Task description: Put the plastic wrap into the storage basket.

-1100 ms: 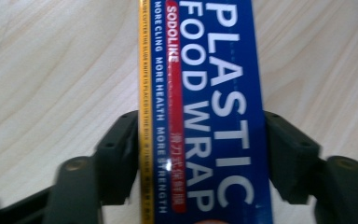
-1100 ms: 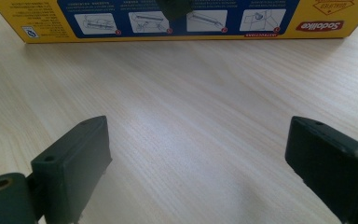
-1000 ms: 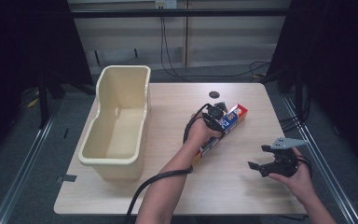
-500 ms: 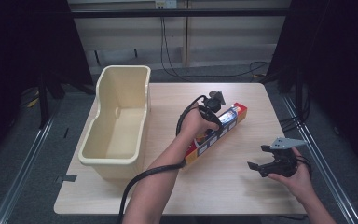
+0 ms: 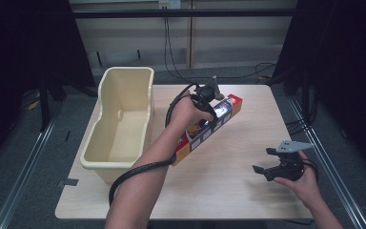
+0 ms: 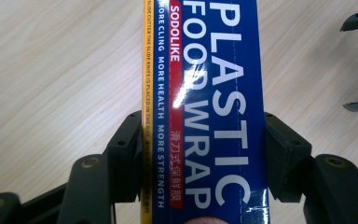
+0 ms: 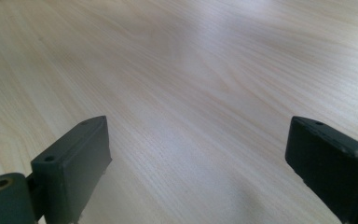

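Observation:
A long blue, red and yellow box of plastic food wrap (image 5: 227, 109) hangs slantwise over the middle of the table, its red end pointing far right. My left gripper (image 5: 208, 106) is shut across its width near that end. In the left gripper view the two jaws press on both long sides of the box (image 6: 205, 84), with the left gripper (image 6: 203, 140) seen from above the wood. My right gripper (image 5: 261, 160) rests at the table's front right, open, holding nothing. In the right gripper view the right gripper (image 7: 198, 149) has bare wood between its jaws.
A deep cream plastic tub (image 5: 124, 88) stands along the left side of the wooden table (image 5: 248, 191), and nothing shows inside it. A black cable runs from the left gripper down the forearm. Metal rails flank the table on the floor.
The left gripper has lifted the wrap box off the table and carried it a little left, toward the tub. The right gripper has stayed put, open.

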The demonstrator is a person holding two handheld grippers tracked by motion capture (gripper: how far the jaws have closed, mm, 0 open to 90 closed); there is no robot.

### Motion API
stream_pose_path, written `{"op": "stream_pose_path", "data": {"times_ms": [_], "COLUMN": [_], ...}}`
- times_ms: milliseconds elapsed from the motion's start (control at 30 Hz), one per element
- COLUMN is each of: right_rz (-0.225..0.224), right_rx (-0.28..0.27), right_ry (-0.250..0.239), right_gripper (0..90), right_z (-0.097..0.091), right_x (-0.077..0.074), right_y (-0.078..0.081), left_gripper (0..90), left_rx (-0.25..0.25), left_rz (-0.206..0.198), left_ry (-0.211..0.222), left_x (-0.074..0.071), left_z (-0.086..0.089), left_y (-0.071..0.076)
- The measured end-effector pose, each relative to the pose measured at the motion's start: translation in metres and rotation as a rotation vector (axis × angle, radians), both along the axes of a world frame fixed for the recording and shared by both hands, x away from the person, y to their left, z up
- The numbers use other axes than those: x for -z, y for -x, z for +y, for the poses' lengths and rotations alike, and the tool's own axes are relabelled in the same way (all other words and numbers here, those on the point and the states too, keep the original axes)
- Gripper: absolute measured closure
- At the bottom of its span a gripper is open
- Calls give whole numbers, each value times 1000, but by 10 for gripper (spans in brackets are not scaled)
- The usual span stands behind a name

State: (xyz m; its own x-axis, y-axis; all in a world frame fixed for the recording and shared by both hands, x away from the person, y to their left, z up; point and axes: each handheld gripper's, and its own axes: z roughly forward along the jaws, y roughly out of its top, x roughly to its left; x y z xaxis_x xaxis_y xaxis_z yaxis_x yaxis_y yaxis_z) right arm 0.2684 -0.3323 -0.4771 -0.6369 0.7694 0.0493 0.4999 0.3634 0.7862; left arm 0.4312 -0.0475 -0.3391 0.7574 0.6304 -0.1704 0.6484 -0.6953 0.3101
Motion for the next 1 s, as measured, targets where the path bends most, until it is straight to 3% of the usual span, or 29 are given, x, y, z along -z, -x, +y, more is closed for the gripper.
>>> {"op": "stream_pose_path", "data": {"times_ms": [300,533,667,767,1000], "right_rz": [3,7,8,7,16], "right_rx": [-3,-18,-14,-5,-10], "right_ry": [5,-7,-6,-4,-6], "right_gripper": [64,58,56,54,53], "right_z": [1,2,2,1,2], "right_x": [0,0,0,0,0], "right_y": [0,0,0,-1,-1], "left_gripper": [406,407,407,407,407], "left_rx": [-31,-88,-97,-132,-156], "left_rz": [6,10,9,10,1], "left_ry": [-9,-22,-18,-10,-5], "left_x": [-26,-43,-51,-63,-74], "left_z": [22,40,50,63,75], "left_y": [1,3,3,4,6]}}
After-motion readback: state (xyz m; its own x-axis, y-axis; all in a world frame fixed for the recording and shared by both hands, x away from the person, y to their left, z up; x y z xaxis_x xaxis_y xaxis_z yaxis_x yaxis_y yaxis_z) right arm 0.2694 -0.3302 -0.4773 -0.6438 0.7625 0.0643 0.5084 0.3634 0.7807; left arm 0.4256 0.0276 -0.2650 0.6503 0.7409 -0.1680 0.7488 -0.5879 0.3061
